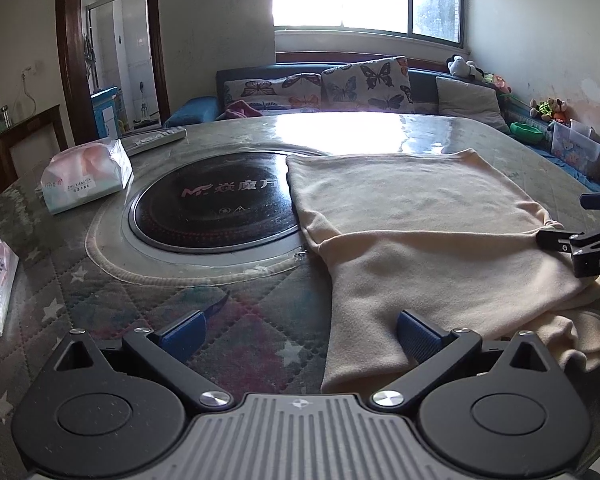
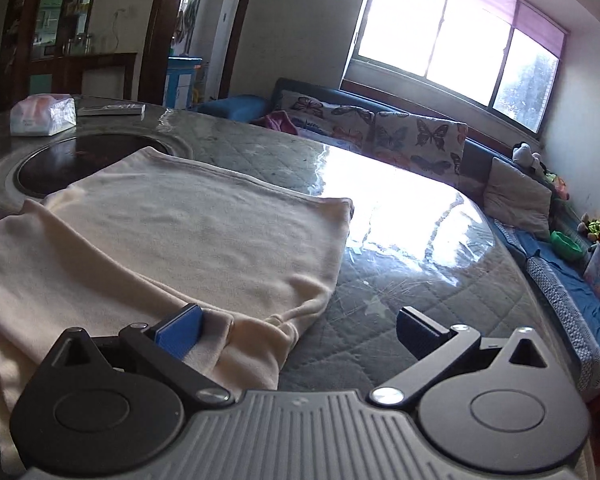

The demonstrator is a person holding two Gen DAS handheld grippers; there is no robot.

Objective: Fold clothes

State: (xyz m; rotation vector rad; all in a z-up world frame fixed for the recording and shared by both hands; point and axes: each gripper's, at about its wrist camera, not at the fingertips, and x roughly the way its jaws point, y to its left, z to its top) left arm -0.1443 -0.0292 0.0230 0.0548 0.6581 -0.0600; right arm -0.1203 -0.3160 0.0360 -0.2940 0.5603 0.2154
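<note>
Left wrist view: cream garment (image 1: pixel 420 216) runs off-frame right.

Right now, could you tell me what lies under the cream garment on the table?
The cream garment lies on the quilted table, and its left edge covers part of the round black cooktop. Whatever else sits beneath the cloth is hidden.

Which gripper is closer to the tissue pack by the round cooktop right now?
Left. The left gripper hovers open at the cream garment's left edge, on the tissue pack's side; the right gripper sits open at the garment's opposite edge.
</note>
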